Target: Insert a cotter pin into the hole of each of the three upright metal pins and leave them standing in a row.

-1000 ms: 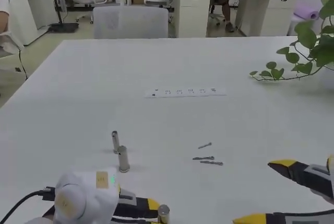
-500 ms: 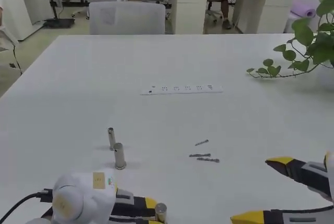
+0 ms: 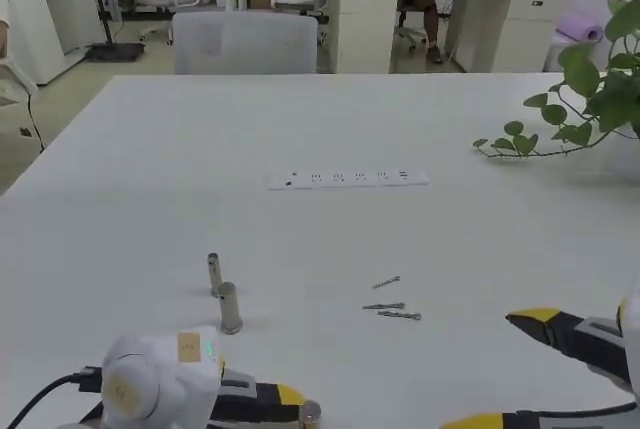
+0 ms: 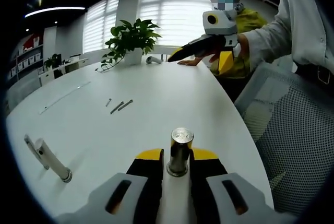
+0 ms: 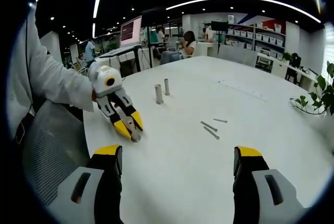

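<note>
A wide, smooth white desk (image 3: pixel 330 129). The left tool (image 4: pixel 177 153), with yellow-tipped black jaws, is closed around a shiny cylindrical metal pin (image 4: pixel 180 148) standing upright near the desk's edge. The right tool (image 5: pixel 177 153) hangs wide open and empty. Two more metal pins (image 3: pixel 229 307) stand close together farther in; three thin cotter pins (image 3: pixel 384 306) lie loose to their right. Nothing on the desk has moved since a second ago
</note>
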The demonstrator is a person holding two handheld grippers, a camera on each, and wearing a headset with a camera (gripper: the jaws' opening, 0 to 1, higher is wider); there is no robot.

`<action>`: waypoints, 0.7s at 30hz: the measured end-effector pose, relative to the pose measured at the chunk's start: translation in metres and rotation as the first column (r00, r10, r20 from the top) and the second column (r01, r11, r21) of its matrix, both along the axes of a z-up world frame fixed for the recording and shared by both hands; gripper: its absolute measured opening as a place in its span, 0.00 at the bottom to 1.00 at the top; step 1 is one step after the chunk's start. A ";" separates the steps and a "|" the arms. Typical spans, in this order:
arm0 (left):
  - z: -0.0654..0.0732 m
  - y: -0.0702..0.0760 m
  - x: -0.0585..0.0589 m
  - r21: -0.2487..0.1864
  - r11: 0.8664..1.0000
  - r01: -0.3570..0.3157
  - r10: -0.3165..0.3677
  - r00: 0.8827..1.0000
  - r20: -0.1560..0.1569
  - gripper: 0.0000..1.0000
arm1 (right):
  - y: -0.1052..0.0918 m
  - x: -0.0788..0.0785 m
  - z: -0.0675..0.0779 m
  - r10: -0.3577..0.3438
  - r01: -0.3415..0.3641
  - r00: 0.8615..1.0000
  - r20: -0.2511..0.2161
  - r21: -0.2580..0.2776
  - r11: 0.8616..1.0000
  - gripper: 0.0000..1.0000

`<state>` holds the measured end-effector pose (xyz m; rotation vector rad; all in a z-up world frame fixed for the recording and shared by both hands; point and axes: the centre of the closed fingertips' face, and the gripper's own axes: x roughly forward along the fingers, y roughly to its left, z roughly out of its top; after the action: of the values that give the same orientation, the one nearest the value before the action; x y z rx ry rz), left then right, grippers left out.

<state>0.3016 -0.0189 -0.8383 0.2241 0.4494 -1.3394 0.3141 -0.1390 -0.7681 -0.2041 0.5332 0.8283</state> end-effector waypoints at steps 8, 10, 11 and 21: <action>0.012 0.003 0.001 -0.032 0.999 -0.029 0.029 1.000 -0.004 0.30 | -0.001 0.000 0.000 0.001 -0.001 1.000 -0.001 -0.002 1.000 0.90; 0.015 0.006 0.000 -0.041 0.998 -0.039 0.038 0.999 -0.004 0.33 | -0.001 0.000 -0.002 0.001 -0.001 1.000 -0.004 -0.005 1.000 0.90; 0.018 0.007 -0.001 -0.045 0.998 -0.042 0.042 0.999 -0.006 0.34 | -0.001 0.000 -0.003 0.002 -0.002 1.000 -0.006 -0.006 1.000 0.90; 0.058 0.029 0.003 -0.141 0.979 -0.144 0.148 0.989 0.019 0.51 | 0.003 0.001 -0.006 0.016 -0.016 1.000 -0.010 -0.007 1.000 0.90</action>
<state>0.3046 0.0101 -0.7805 0.0931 0.3396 -1.2159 0.3146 -0.1357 -0.7745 -0.2110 0.5448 0.8432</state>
